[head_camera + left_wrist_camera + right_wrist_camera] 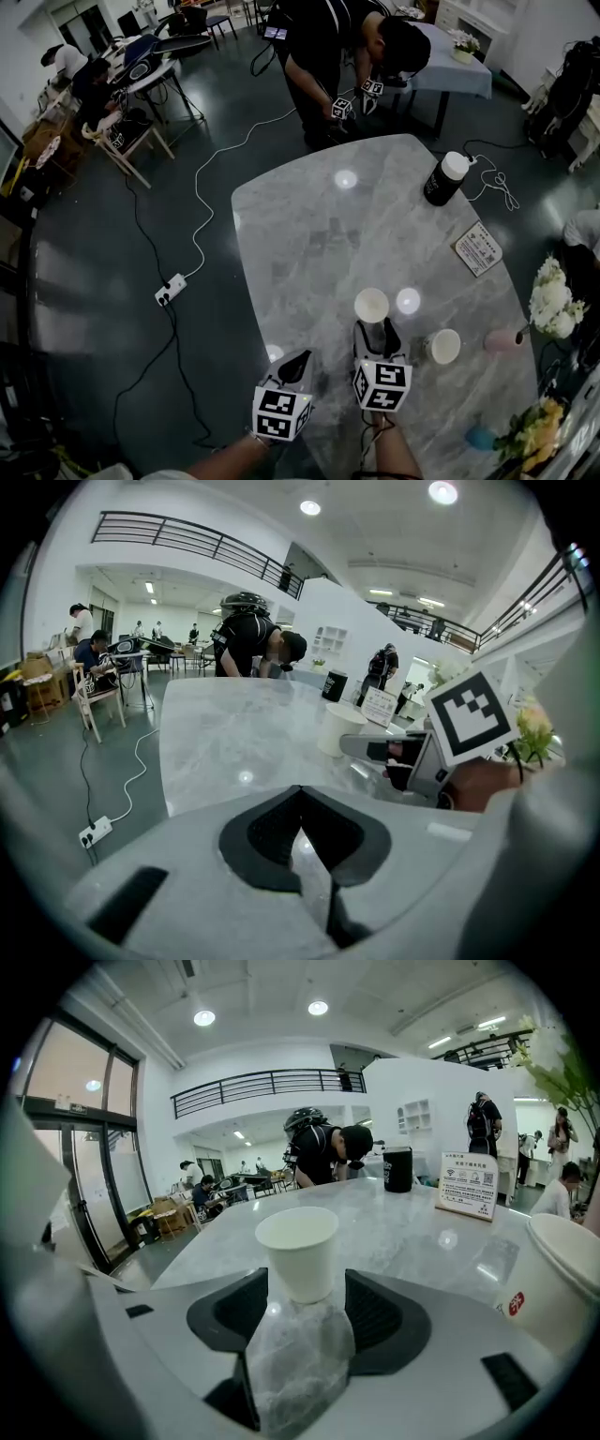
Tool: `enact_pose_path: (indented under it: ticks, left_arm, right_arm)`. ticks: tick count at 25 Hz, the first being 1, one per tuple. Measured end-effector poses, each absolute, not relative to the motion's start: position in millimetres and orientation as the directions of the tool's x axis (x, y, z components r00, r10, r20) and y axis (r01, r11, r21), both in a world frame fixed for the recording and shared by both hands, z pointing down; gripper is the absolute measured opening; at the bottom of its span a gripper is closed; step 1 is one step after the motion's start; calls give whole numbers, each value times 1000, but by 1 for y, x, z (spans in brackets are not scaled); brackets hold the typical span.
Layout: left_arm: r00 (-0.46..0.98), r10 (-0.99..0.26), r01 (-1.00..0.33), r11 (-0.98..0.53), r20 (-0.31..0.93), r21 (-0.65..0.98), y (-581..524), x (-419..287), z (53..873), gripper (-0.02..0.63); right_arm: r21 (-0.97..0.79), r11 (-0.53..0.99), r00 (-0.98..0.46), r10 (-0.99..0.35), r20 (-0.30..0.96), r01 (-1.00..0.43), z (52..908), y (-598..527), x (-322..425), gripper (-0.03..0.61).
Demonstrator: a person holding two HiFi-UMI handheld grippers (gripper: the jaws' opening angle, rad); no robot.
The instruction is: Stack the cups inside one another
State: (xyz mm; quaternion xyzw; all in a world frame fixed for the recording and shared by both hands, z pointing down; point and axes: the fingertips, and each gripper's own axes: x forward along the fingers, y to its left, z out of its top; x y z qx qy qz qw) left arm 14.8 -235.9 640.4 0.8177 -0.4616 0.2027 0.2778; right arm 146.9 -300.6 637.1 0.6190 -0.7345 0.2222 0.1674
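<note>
My right gripper [375,330] held its jaws spread about an upright, empty white cup [297,1251] on the surface [319,234], a second cup [444,346] nearby; my left gripper [300,794] kept its jaws pressed together.

white cup [371,305] upright, second cup [444,346] nearby (apart)

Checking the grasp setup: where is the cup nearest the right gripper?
In the right gripper view the cup stands upright, untouched, between the jaws of the open right gripper. In the head view it is just ahead of that gripper, left of another white cup.
</note>
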Motion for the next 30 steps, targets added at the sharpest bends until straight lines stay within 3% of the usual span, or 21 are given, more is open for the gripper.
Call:
enact_pose_path:
  ticks: [30]
  left_arm:
    - [485, -623, -871, -405, 614, 277, -239, 0, 653, 8]
  right_arm:
    - [-66, 161, -172, -835, 522, -985, 636, -330, 142, 239]
